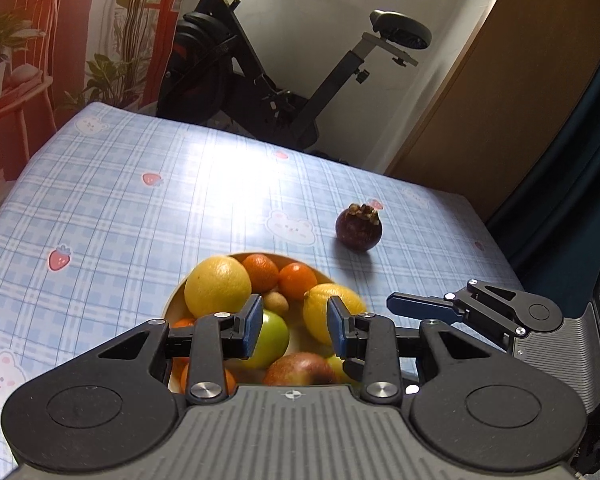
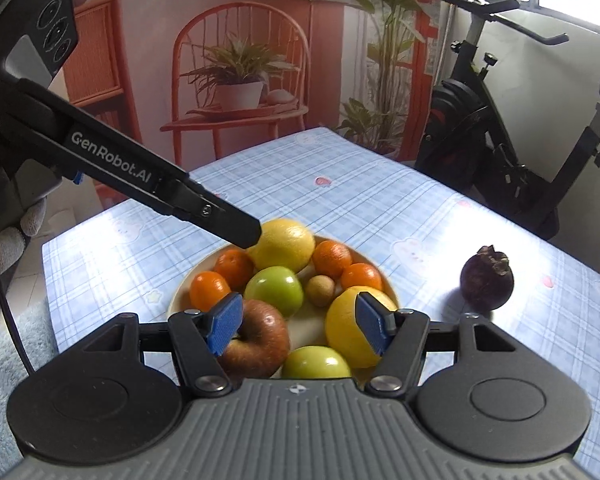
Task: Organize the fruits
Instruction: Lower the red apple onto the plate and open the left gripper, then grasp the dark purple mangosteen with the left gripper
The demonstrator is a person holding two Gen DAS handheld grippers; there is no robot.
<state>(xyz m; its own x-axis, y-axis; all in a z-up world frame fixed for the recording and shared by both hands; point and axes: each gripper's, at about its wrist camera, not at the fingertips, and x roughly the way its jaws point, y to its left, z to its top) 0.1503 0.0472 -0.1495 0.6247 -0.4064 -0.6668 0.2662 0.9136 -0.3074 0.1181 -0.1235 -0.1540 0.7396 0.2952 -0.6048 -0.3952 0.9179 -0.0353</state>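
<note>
Room: a backdrop of painted red chairs and potted plants behind the table (image 1: 112,184), which wears a blue plaid cloth with strawberries and bunny faces; an exercise bike (image 1: 268,76) stands past the far edge; a brown cabinet (image 1: 512,92) by the far right corner.

Plate (image 2: 180,294) sits near the table's near edge, piled with fruit; two large yellow citrus, one (image 2: 284,244) at the plate's far rim, one (image 2: 350,326) at its right rim; four small oranges, two on the left (image 2: 210,290) and two at the far right (image 2: 332,258); a green apple (image 2: 276,290) at the middle, a small tan round fruit (image 2: 320,290) just beside it; a reddish apple (image 2: 260,340) and a second green apple (image 2: 316,362) at the near rim.

One mangosteen (image 2: 487,278) lies alone on the cloth, right of the plate, towards the table's right edge, apart from the plate.

My left gripper (image 1: 292,322) hangs over the plate, pads drawn in to a narrow gap, nothing between them; in the right wrist view its tip reaches to the far citrus, contact I cannot tell; a gloved hand (image 2: 8,224) holds it.

My right gripper (image 2: 298,322) hangs above the plate's near rim, pads about half apart, nothing gripped; fruit shows below the gap.
</note>
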